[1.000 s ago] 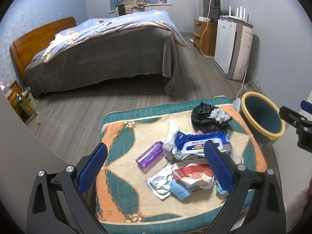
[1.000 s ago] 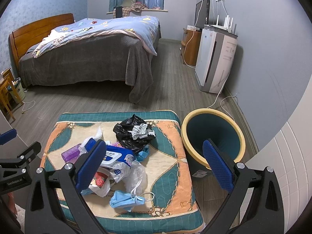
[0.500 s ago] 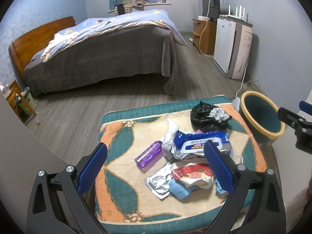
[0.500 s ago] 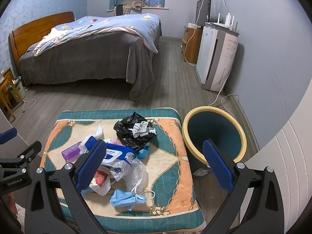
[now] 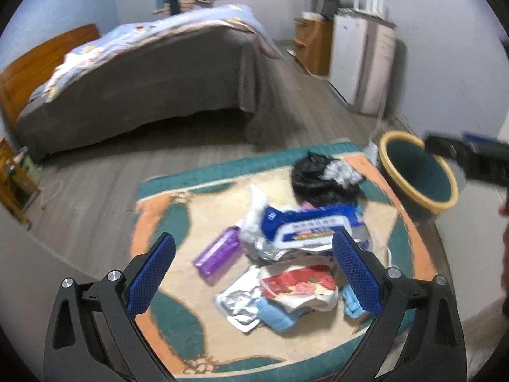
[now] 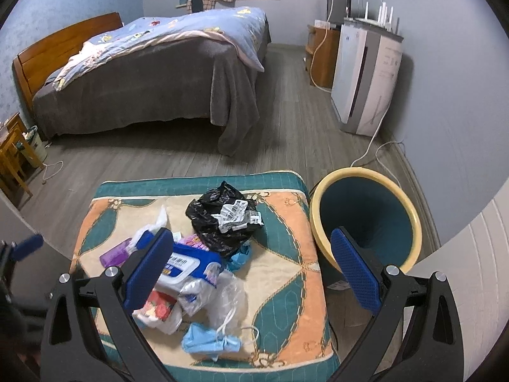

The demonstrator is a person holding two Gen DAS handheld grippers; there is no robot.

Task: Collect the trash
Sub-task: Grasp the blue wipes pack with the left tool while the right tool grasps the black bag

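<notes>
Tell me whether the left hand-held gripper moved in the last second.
Yes. The left hand-held gripper swung slightly rightward; the yellow-rimmed teal bin shifted left in its blurred view.

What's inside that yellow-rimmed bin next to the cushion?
The bin shows only bare teal inner wall, no trash visible. Its bottom is hidden behind the right hand-held gripper finger.

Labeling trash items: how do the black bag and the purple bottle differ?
The black bag is crumpled, soft, with white printed paper on top; the purple bottle is rigid, translucent, lying on its side. The bag lies nearer the bin; the bottle lies at the pile's far side. Both rest on the patterned cushion, ungrasped.
</notes>
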